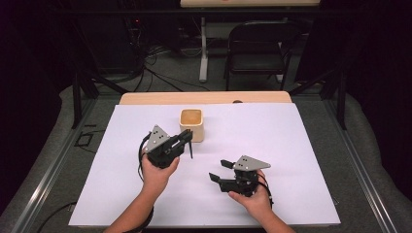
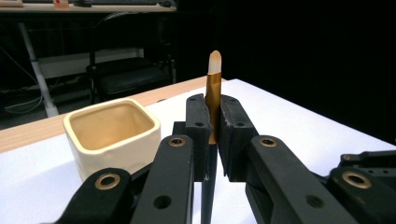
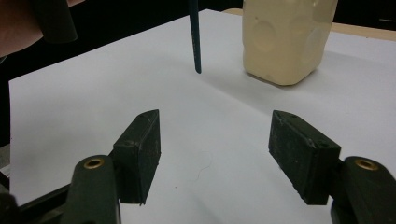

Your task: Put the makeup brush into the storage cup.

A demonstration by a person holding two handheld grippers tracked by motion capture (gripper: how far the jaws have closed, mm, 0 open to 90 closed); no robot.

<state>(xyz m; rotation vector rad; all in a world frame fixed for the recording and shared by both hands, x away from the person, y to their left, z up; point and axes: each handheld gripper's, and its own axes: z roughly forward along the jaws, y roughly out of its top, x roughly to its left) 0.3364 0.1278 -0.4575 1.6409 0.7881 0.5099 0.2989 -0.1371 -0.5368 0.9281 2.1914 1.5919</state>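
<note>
Beyond my table's wooden edge (image 1: pixel 204 97) I see a black folding chair (image 1: pixel 257 48), tangled floor cables (image 1: pixel 160 68) and darkness.

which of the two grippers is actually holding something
The left gripper: its jaws are clamped on a thin brush beside the cream square cup. The right gripper stands open over the white sheet.

Colours, quick rundown: left tool (image 2: pixel 212 140) black, brass-coloured rivets, grey three-cornered plate on top. Right tool (image 3: pixel 215 154) same black, same grey plate. Brush (image 2: pixel 213 93) has gold ferrule, pale whitish tip, dark handle looking teal-ish in right gripper view. Cup (image 1: pixel 191 124) cream outside, warmer tan-yellow inside. Worktop (image 1: pixel 272 145) covered plain white, light wood strip along far edge. No patterns anywhere, everything plain.
</note>
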